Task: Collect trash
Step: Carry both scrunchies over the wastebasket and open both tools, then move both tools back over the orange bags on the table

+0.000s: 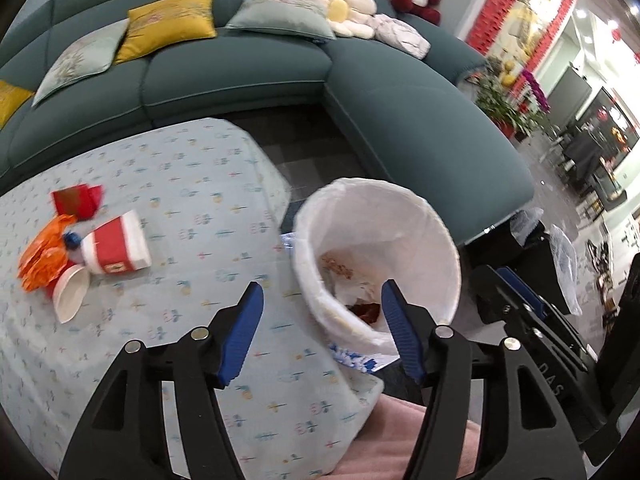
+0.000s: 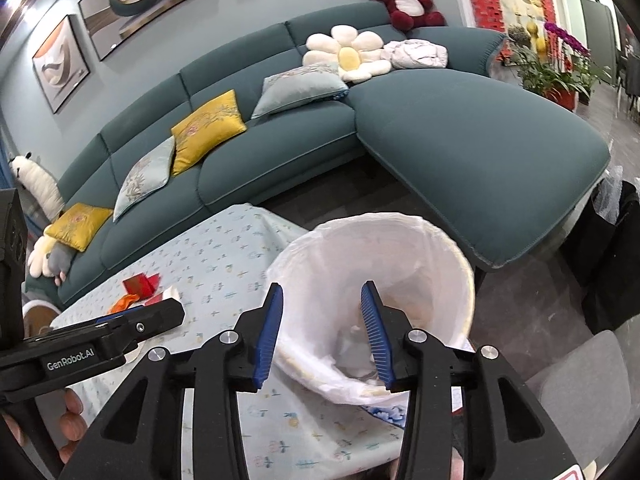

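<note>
Both claws hung over the lined trash bin point(image 1: 400, 216) at the table's right edge. Left gripper point(image 1: 322, 330) stood parted about halfway, nothing between its blue pads; right gripper point(image 2: 322, 330) was parted somewhat less, likewise empty and touching nothing. Remaining trash sat near the table's left edge: a red paper cup point(image 1: 118, 246) on its side, an orange wrapper point(image 1: 42, 256), a white lid point(image 1: 71, 294) and red cards point(image 1: 76, 200). Risk, as I judged it: reaching back could nudge the bin, or the rolling cup might slip from a loose pinch and drop off the tablecloth point(image 1: 180, 184).
</note>
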The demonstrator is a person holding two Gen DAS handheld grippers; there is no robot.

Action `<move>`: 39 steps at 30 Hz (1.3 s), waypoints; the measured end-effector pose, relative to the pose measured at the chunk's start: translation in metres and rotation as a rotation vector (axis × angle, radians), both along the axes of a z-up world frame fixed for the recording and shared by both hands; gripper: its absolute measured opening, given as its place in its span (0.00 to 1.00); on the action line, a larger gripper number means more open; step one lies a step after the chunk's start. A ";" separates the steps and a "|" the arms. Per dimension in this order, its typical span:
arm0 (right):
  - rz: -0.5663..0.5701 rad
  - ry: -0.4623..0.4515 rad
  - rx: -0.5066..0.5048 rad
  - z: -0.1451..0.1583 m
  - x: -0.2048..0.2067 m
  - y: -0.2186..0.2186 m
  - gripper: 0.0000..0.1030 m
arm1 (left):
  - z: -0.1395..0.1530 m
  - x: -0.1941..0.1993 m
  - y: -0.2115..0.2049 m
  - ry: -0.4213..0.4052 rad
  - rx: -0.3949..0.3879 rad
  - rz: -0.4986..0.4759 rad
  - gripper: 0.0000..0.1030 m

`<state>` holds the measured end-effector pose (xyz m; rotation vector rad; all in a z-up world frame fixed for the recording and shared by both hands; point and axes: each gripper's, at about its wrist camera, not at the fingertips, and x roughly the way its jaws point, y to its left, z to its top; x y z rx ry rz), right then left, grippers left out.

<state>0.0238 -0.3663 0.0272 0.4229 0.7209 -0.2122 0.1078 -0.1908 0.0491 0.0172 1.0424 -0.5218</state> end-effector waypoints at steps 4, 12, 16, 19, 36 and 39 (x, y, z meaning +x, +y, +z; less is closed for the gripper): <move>0.028 -0.003 -0.006 0.004 0.004 0.021 0.48 | -0.001 0.002 0.032 0.003 -0.003 0.058 0.58; 0.103 0.006 -0.004 0.007 0.013 0.067 0.49 | -0.004 0.009 0.093 -0.004 0.003 0.170 0.62; 0.134 0.010 -0.002 0.009 0.016 0.089 0.49 | -0.004 0.010 0.120 0.001 -0.008 0.215 0.62; 0.160 0.015 0.004 0.009 0.020 0.107 0.49 | -0.002 0.010 0.139 -0.011 -0.003 0.240 0.62; 0.339 0.056 -0.006 0.008 0.058 0.234 0.49 | -0.006 0.021 0.283 -0.018 0.009 0.474 0.67; 0.360 0.068 0.013 0.004 0.070 0.253 0.49 | -0.012 0.026 0.304 -0.015 0.034 0.504 0.67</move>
